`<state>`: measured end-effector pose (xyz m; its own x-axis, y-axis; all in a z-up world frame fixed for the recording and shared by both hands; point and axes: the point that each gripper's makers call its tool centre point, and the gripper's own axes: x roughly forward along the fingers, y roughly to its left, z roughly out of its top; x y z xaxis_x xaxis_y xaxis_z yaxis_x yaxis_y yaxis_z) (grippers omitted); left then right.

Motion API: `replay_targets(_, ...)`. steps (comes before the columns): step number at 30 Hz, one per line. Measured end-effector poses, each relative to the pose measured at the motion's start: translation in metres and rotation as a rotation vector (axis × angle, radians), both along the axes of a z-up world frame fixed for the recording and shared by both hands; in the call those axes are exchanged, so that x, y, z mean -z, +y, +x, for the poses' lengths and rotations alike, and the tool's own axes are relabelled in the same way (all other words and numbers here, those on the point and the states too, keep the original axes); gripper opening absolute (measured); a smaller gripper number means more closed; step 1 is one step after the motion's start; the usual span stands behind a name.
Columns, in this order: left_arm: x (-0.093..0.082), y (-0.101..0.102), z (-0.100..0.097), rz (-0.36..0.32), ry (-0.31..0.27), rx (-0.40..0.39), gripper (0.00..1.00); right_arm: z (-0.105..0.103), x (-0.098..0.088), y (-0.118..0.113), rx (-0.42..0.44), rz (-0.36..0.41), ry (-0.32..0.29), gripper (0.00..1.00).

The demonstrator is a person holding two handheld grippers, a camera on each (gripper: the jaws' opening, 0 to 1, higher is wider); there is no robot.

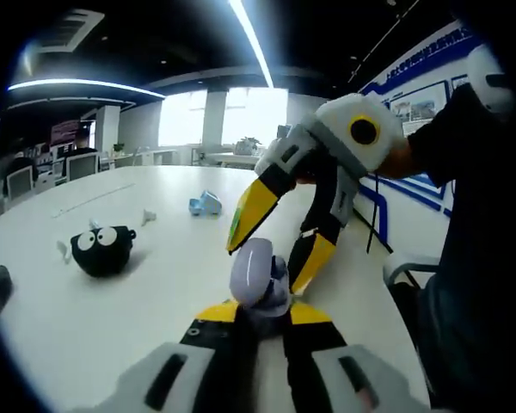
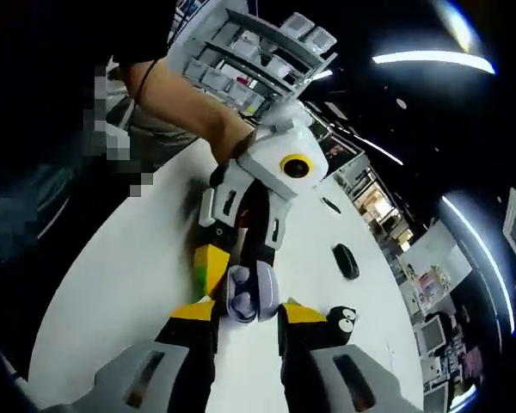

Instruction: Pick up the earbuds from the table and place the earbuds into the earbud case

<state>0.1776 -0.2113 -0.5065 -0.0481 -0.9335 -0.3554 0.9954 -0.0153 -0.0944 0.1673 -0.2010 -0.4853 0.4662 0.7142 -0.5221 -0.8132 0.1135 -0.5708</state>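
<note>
Earbud case (image 1: 258,277) open, squeezed in left gripper (image 1: 260,311); right gripper (image 1: 275,249) spread apart over it. Earbuds seemingly inside, lid left to shut.

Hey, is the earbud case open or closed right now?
Open. In the right gripper view the lilac earbud case shows its inner tray with earbud wells, lid swung back, held by the left gripper.

Glaring ceiling strips (image 1: 251,39); dim, fisheye-warped edges

A glossy lilac rounded plastic earbud case (image 1: 256,274) (image 2: 251,294) is seen open at lower centre, lid raised, earbuds seated inside.
</note>
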Motion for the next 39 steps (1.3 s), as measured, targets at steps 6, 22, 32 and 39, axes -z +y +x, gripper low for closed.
replay_targets(6,0.0,0.0,0.0,-0.001,0.001,0.0,0.2,-0.004,-0.002,-0.003,-0.002,0.007,-0.06,0.24)
replay_targets(22,0.001,0.0,0.0,0.0,0.001,-0.004,0.2,0.005,0.005,-0.007,0.122,0.198,0.128,0.22)
replay_targets(32,0.001,0.0,0.0,0.0,-0.008,0.001,0.19,0.007,0.007,-0.006,0.201,0.362,0.355,0.18)
replay_targets(39,0.001,0.0,0.0,-0.001,-0.03,0.016,0.2,0.003,0.01,0.004,0.168,0.371,0.368,0.16)
